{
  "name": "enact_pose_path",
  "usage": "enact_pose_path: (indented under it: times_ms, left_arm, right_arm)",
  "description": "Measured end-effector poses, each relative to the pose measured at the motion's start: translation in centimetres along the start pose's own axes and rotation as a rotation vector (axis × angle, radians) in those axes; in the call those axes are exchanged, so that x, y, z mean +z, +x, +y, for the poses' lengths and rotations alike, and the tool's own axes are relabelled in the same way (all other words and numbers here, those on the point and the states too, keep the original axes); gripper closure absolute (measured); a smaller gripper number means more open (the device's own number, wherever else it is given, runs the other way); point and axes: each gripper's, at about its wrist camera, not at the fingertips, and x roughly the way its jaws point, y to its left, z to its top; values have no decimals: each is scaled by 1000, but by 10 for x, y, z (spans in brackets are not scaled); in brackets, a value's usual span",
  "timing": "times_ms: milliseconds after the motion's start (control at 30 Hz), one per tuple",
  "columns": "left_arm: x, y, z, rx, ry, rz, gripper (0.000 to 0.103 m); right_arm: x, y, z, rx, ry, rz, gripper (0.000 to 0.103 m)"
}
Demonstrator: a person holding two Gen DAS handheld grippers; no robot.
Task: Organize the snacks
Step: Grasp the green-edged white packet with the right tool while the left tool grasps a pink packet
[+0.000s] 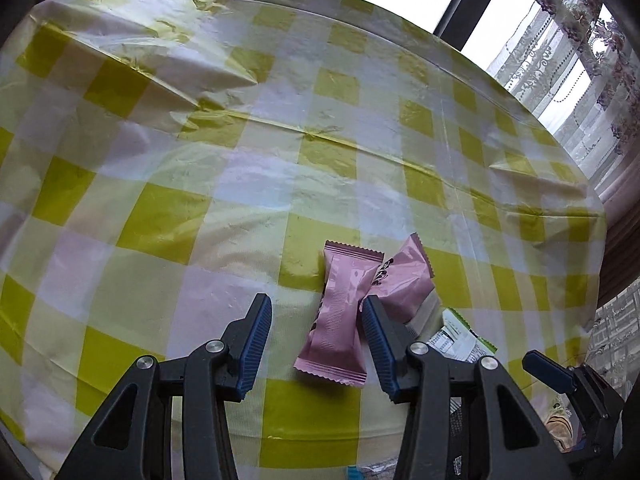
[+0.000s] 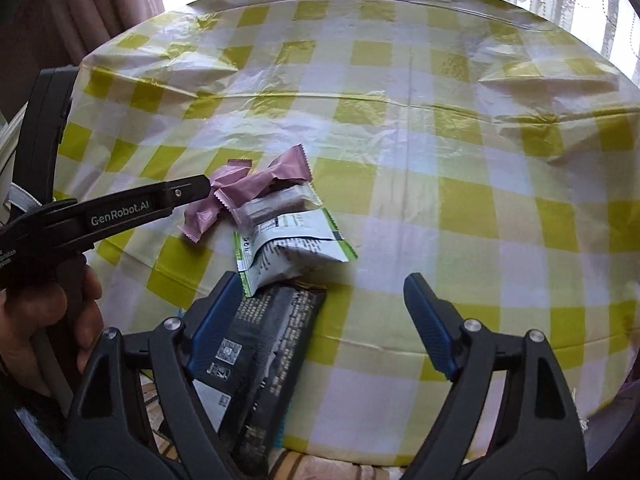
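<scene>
Near the front edge of the yellow-checked tablecloth (image 1: pixel 280 128), both grippers hang with jaws apart and empty, the left gripper (image 1: pixel 316 312) straddling a glossy pink snack packet (image 1: pixel 340 320), apparently to seize it, the right gripper (image 2: pixel 320 300) above a black packet (image 2: pixel 264 344).

home dining spot: checked tablecloth (image 1: pixel 280 120), lace curtain (image 1: pixel 560 72), window.

Two pink snack packets (image 1: pixel 336 320) lie crossed on the table (image 1: pixel 200 160). Beside them rest a white-and-green packet (image 2: pixel 292 248) and a black packet (image 2: pixel 260 352), overlapping.
</scene>
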Motion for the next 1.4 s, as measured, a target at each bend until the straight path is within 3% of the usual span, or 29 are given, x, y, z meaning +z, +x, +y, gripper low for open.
enact_pose_path:
  times_ms: [233,467,600,733,800,833,900,1133,1267,1400]
  left_arm:
    - [-1,8,-2,-2,10,27,55]
    - [-1,11,-10,9,43,30,55]
    - [-2,12,-15,24,70,29,58]
    - [-2,15,-22,63,118,21,61]
    - [-3,16,-25,75,137,19,70]
    - [-3,16,-24,77,137,19,78]
    - [-2,15,-21,63,124,20,81]
    - [-1,13,-14,42,84,6,82]
    - [0,11,-11,34,63,-5,82]
    - [-1,11,-12,26,57,-7,82]
  right_arm:
    - [10,34,10,-68,-61,74,18]
    - [6,36,-41,-161,91,91,17]
    - [5,32,-64,-130,189,74,17]
    - [12,15,-48,-81,137,-27,17]
    - [16,15,-37,-65,113,-49,17]
    - [18,17,-32,-62,104,-51,17]
    - [21,24,-21,-61,86,-50,17]
    - [28,40,-16,-80,83,-25,18]
    - [26,45,-20,-66,100,-16,25]
    - [25,52,-22,-77,108,-10,41]
